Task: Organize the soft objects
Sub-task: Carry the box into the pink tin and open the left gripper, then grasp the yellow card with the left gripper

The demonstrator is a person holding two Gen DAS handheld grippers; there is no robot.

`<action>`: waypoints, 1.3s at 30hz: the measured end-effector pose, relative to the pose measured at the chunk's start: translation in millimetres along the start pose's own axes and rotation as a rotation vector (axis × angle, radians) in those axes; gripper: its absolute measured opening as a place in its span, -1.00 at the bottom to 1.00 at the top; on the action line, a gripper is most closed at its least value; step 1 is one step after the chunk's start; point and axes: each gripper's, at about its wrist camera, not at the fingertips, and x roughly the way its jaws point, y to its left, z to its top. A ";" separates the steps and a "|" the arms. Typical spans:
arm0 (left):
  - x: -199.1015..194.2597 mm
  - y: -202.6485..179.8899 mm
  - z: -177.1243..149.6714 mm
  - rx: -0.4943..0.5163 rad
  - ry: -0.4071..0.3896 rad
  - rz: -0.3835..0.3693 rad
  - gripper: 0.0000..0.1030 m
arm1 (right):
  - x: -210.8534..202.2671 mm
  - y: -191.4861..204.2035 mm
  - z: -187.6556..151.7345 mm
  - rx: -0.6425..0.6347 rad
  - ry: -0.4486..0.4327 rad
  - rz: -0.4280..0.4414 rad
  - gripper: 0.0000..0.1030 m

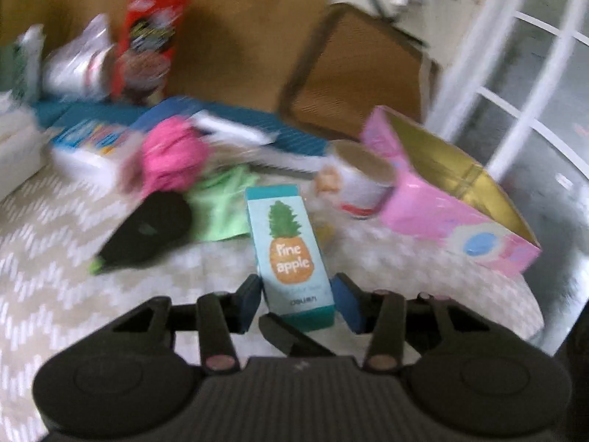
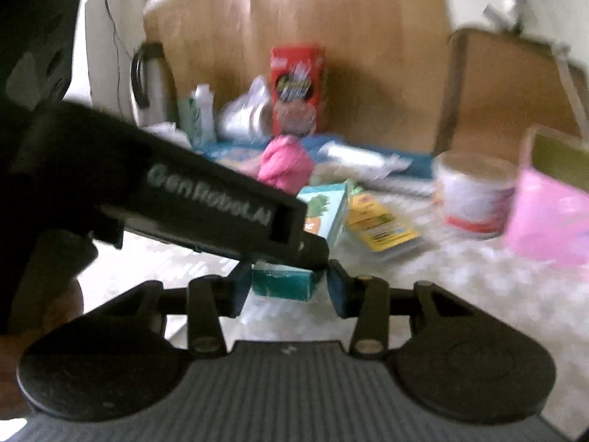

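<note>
A light blue pineapple tissue pack [image 1: 291,250] lies on the patterned cloth between the blue pads of my left gripper [image 1: 298,302], which close on its near end. In the right wrist view the same pack [image 2: 324,210] lies ahead, partly hidden by the black body of the left gripper [image 2: 206,199]. My right gripper [image 2: 283,287] stands with its pads at the pack's teal end [image 2: 283,283], a small gap on each side. A pink fluffy ball [image 1: 173,158] and a green cloth [image 1: 221,210] lie beyond.
An open pink box with gold lining [image 1: 452,191] stands at the right. A white tub [image 1: 364,180] sits beside it. A red snack box [image 1: 151,37], blue packs [image 1: 228,118], a yellow packet [image 2: 379,224] and a brown chair [image 1: 353,70] are behind.
</note>
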 end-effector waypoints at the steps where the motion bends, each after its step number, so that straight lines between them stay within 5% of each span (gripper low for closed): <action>1: 1.3 -11.5 2.7 0.027 -0.009 -0.009 -0.15 | -6.0 -4.8 -1.3 -0.001 -0.030 -0.027 -0.09; 7: 31.5 -99.8 35.6 0.220 -0.068 -0.118 -0.15 | -39.6 -71.9 10.1 0.066 -0.173 -0.231 -0.08; 13: 98.9 -169.4 70.2 0.244 -0.022 -0.256 -0.15 | -47.3 -158.9 19.7 0.179 -0.199 -0.383 -0.09; 20: 144.8 -202.8 79.1 0.246 -0.016 -0.220 -0.17 | -45.2 -205.5 18.0 0.231 -0.205 -0.484 0.02; 25: 96.4 -187.1 64.0 0.298 -0.102 -0.207 -0.13 | -68.5 -183.8 4.1 0.230 -0.243 -0.429 0.03; 29: 45.4 -137.3 42.0 0.280 -0.176 -0.177 -0.05 | -75.4 -147.5 -5.1 0.208 -0.225 -0.292 0.03; 34: 6.7 -53.8 10.6 0.164 -0.156 -0.039 -0.05 | -31.5 -102.7 6.3 0.067 -0.022 -0.015 0.07; 39: -11.7 17.1 -1.7 -0.054 -0.085 0.042 -0.04 | 34.6 -83.0 19.9 -0.039 0.134 0.044 0.59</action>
